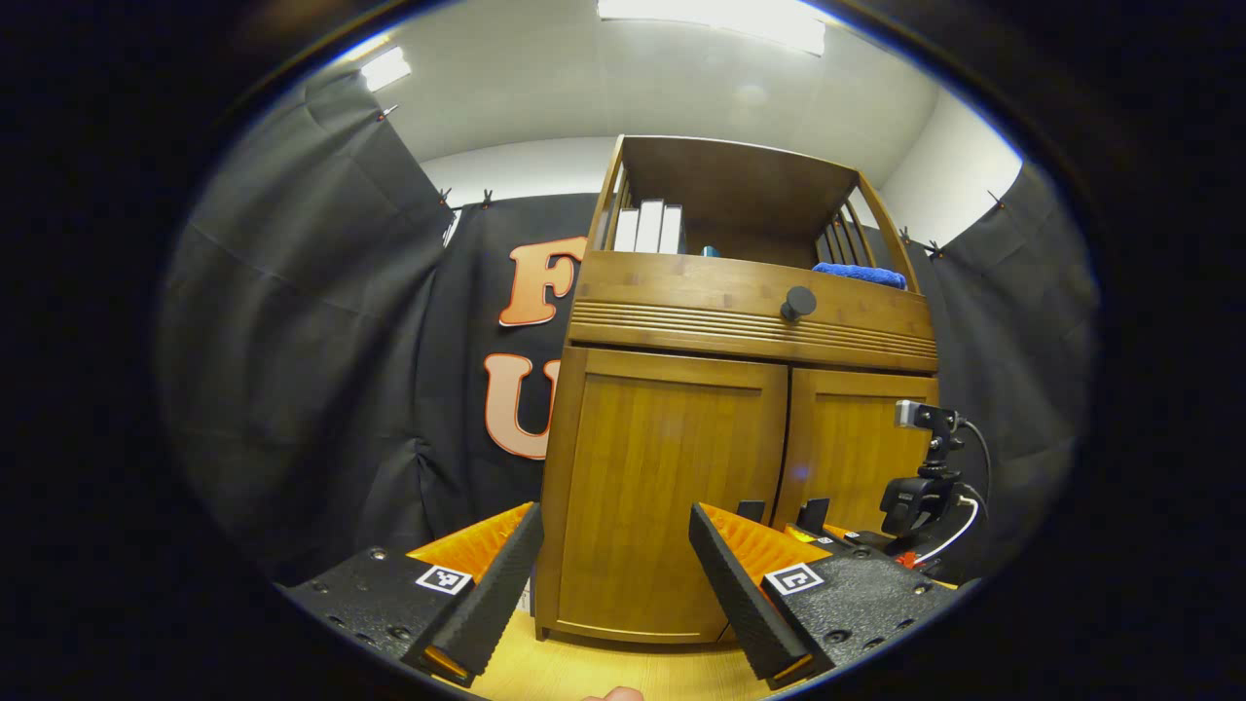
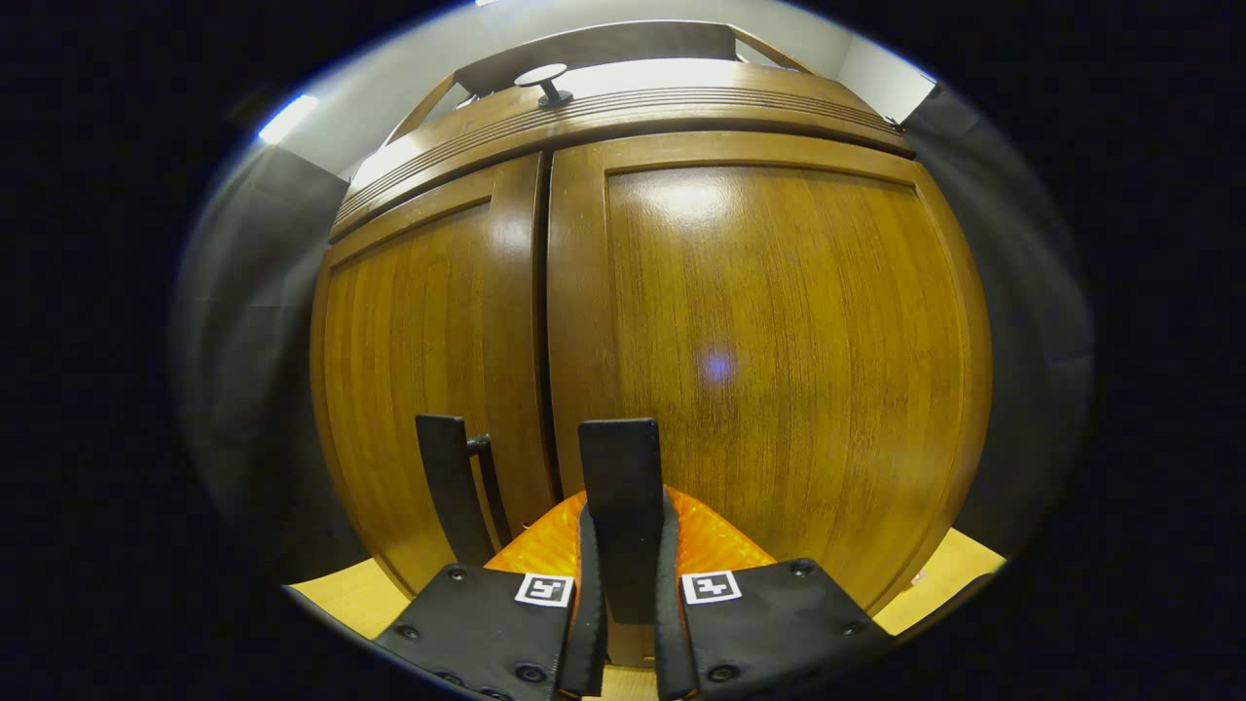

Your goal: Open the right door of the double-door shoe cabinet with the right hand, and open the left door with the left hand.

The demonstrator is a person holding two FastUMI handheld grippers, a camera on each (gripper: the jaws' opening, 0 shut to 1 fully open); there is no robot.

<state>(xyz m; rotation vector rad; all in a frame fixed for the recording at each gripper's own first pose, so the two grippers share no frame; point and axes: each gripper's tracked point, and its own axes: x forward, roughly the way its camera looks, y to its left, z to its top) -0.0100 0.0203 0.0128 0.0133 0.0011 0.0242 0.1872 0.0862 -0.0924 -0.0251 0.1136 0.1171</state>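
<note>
The shoe cabinet [image 1: 740, 389] stands on a light wooden floor [image 1: 604, 672] against the black cloth wall, and both of its lower doors are closed. In the left gripper view, the left gripper [image 1: 613, 594] hangs in front of the left door [image 1: 672, 497] with its fingers spread wide and nothing between them, apart from the wood. Above the doors runs a drawer front with a dark round knob [image 1: 798, 303], and the open shelf on top carries white books [image 1: 650, 229] and a blue cloth [image 1: 861, 274]. Farther right in that view, the right gripper [image 1: 813, 521] sits low against the right door [image 1: 857, 448].

In the right gripper view, the right gripper [image 2: 623, 584] is pressed together on the dark upright handle [image 2: 620, 487] of the right door [image 2: 779, 370], one finger on each side of it. Just beside it, across the seam between the doors, the left door [image 2: 419, 331] bears its own dark handle [image 2: 450, 482], untouched.
</note>
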